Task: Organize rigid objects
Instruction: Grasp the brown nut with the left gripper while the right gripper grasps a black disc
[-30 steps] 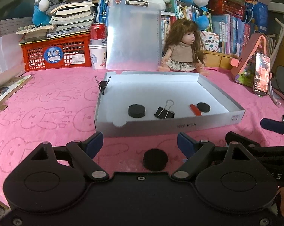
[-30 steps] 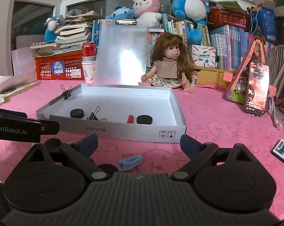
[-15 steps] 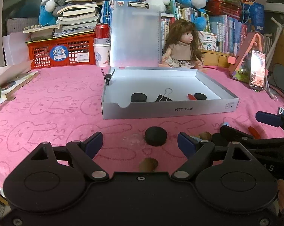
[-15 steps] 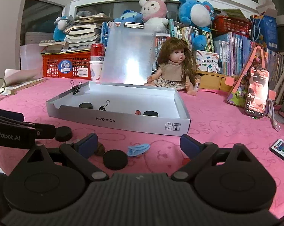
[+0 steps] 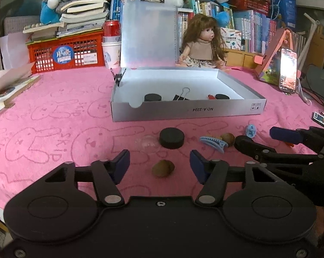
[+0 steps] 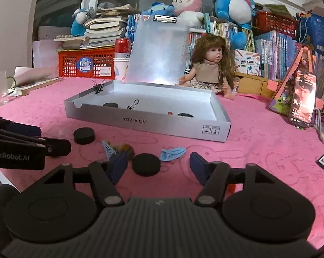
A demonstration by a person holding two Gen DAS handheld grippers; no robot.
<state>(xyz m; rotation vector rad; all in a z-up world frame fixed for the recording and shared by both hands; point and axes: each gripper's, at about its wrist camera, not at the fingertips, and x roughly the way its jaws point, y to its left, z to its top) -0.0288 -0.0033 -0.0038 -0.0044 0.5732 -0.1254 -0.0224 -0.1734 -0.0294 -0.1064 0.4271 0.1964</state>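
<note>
Sorting is partly done: the white box [image 5: 187, 111] on the pink cloth [image 5: 54, 111] already holds two black discs [image 5: 152, 97], a binder clip [image 5: 181, 96] and a small red item [image 5: 210, 96], with a second binder clip [image 5: 118, 77] clamped on its far left corner. Several pieces remain loose on the cloth in front of the box — a black disc [image 5: 171, 137], a clear dome-shaped piece [image 5: 148, 143] just beside it, a brown nut [image 5: 163, 168], a second nut [image 5: 227, 139], a blue hair clip [image 5: 213, 143] and a smaller blue clip [image 5: 250, 130]. The left gripper [image 5: 159, 165] has just been closing its jaws; they stand apart with the brown nut lying between them, and no pad presses on it, so nothing is gripped. The right gripper [image 6: 158, 165] has likewise just been closing; its jaws stand apart around another black disc [image 6: 146, 164], which lies on the cloth nearer the left pad, with no contact visible. A blue clip [image 6: 172, 153] lies just beyond that disc. Judged from this layout, each gripper is at the start of a pick — the nut on the left, the disc on the right — and both pieces must then go into the box. Roughly half of the items appear still to be collected.
</note>
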